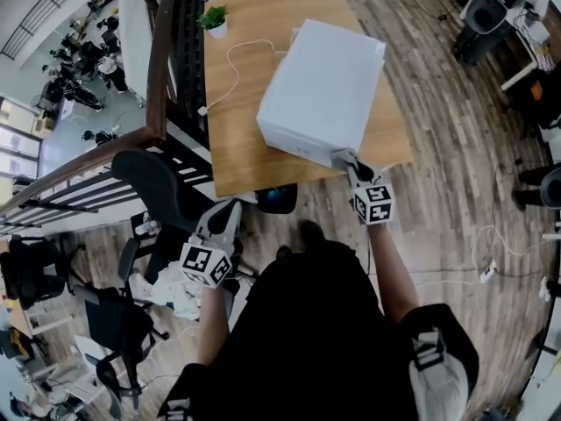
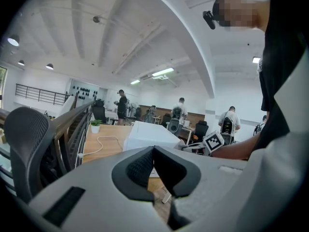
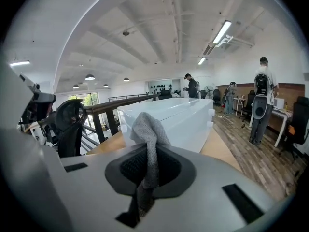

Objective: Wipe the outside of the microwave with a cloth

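Observation:
A white microwave (image 1: 320, 90) stands on the wooden table (image 1: 241, 147); it also shows in the right gripper view (image 3: 169, 116) and the left gripper view (image 2: 145, 135). My right gripper (image 1: 345, 159) is at the microwave's near corner, shut on a grey cloth (image 3: 147, 134) that sticks up from the jaws of the right gripper (image 3: 148, 154). My left gripper (image 1: 224, 220) hangs off the table's near edge, away from the microwave. In its own view the left gripper (image 2: 153, 152) has its jaws closed together with nothing between them.
A small potted plant (image 1: 213, 17) and a white cable (image 1: 232, 67) lie on the table's far left. A dark railing (image 1: 162, 60) runs along its left side. A black office chair (image 1: 162, 182) stands by my left gripper. Several people (image 3: 263, 100) stand farther off.

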A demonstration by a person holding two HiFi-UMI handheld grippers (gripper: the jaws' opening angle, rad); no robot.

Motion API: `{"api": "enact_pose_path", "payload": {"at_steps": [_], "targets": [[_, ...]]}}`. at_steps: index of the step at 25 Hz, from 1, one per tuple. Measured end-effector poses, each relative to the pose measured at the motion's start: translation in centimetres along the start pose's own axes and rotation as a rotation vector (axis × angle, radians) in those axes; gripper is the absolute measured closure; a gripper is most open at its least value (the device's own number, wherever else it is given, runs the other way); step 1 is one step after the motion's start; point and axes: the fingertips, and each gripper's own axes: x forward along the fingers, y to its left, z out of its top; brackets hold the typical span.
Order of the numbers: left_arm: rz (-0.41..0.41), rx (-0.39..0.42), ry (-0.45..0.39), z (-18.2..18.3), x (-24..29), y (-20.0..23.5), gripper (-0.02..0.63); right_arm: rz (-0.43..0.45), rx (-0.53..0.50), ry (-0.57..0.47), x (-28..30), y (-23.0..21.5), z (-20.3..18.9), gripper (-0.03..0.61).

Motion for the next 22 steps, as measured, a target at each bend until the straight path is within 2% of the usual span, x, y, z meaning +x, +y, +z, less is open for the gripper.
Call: {"api": "enact_pose_path", "payload": {"at_steps": [4,7,10,16,22], "targets": [[0.021,-0.001,-0.001,0.2,0.7,-0.3,0.612,0.061,-0.015,0.001,1.2,0.9,0.5,0.563],[0.036,-0.002,-0.004,0.2,1.2,-0.4,0.612,0.065,-0.002,-0.01,1.7,1.3,0.6,0.563],[0.051,-0.002,-0.003,0.2,1.8,-0.6,0.612,0.073,0.034,-0.025,2.1,1.6,0.8,0.563],[0.085,-0.007,-0.001,0.1,2.9,-1.2,0.612,0.155,0.109,-0.031,3.3,2.6,0.9,0.563],[0.108,-0.013,0.0,0.1,4.4,-2.2,0.612,0.151,0.207,-0.063,3.5,2.8,1.1,0.563]]}}
